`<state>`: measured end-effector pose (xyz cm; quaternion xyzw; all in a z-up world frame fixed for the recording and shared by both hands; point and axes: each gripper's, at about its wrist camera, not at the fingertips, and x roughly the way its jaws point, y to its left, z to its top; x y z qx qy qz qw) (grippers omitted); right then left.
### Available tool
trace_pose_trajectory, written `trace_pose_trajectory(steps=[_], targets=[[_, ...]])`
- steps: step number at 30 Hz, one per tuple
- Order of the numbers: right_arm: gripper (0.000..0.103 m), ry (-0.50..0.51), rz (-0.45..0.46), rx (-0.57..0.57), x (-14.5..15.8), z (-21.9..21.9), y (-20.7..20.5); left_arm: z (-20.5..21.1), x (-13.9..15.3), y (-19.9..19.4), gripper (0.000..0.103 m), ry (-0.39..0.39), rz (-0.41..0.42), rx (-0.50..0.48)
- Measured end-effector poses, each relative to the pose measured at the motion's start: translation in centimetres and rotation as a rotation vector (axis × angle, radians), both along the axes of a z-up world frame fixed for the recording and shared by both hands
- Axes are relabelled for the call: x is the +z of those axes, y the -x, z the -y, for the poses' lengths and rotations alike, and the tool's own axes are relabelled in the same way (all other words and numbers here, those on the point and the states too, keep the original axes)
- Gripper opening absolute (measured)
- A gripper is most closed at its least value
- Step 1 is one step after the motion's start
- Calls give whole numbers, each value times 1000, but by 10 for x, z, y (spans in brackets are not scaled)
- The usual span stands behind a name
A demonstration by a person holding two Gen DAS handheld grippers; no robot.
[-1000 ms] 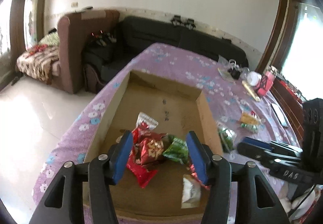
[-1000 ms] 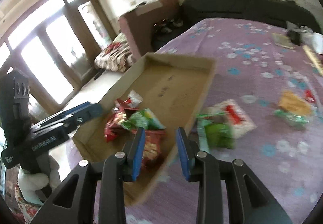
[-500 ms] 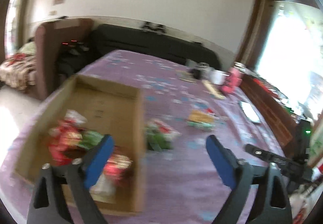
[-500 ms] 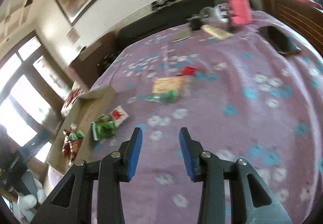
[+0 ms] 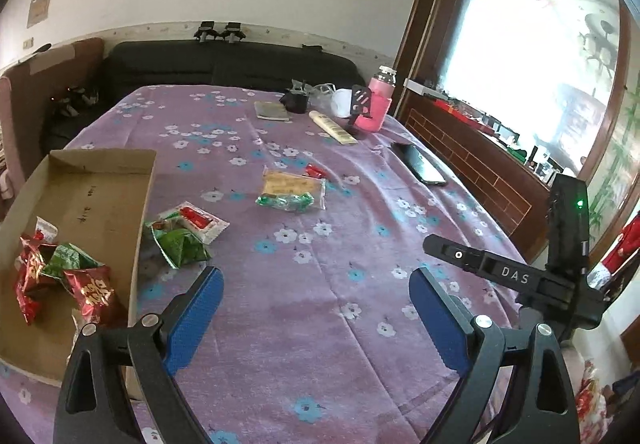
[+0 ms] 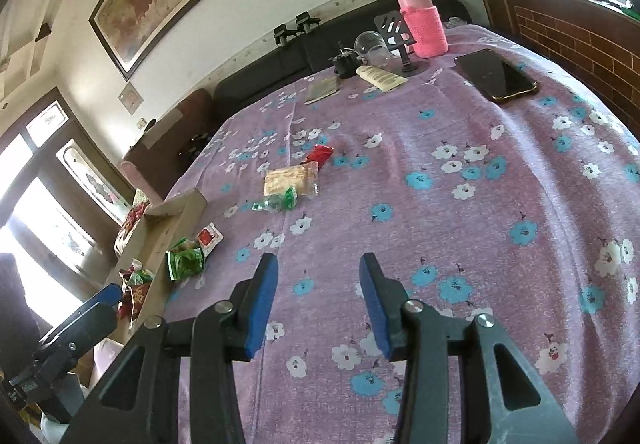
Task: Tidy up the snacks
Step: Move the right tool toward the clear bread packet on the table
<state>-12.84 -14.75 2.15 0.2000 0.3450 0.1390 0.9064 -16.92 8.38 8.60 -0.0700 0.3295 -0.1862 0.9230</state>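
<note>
Daylight from the blown-out window (image 5: pixel 532 83) lights both sharp views evenly, fisheye bending straight lines near dark corners, while shadows on the counter (image 5: pixel 320 284) seem faint.

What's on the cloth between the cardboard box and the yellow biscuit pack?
In the left wrist view, a green snack bag and a white-and-red packet lie just outside the cardboard box; beyond them, bare cloth up to the yellow biscuit pack.

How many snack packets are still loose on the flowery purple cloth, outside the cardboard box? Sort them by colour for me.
Green crinkly plastic packets: 2
White plastic packet with red label: 1
Tan flat biscuit packet: 1
Small red wrapper: 1
Total: 5
</note>
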Motion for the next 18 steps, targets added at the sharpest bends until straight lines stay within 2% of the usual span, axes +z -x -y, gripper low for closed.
trace_pose_trajectory(steps=[3,7,12,18], targets=[[41,7,-7,5,-1,-2,-1,1,-4,-3,96,6,-20,-14],[41,35,-12,13,6,1,-12,-12,-1,-4,96,2,-3,31],[41,123,-3,37,22,-1,-45,-39,2,-8,96,5,4,108],[41,201,-23,122,20,-28,-94,-63,-11,-23,96,18,-37,157]])
